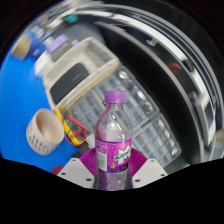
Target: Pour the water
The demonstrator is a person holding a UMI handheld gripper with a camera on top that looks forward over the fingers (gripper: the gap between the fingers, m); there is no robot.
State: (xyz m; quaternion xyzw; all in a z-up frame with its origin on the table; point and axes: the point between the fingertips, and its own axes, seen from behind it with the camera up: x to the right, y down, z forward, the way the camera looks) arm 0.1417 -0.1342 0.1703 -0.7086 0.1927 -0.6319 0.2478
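From my remote seat I see a blue table surface (22,95) spreading off to one side. Beyond it lies a white rectangular appliance with a dark panel (85,75). A clear ribbed plastic container (150,125) sits on the other side. Broad curved bright and dark bands (170,40) arc behind; I cannot tell what they are.

- One view only, riding on the gripper; it looks forward along the fingers (113,170)
- Very near the bottle (113,140); tilted, with the desk (20,100) beyond
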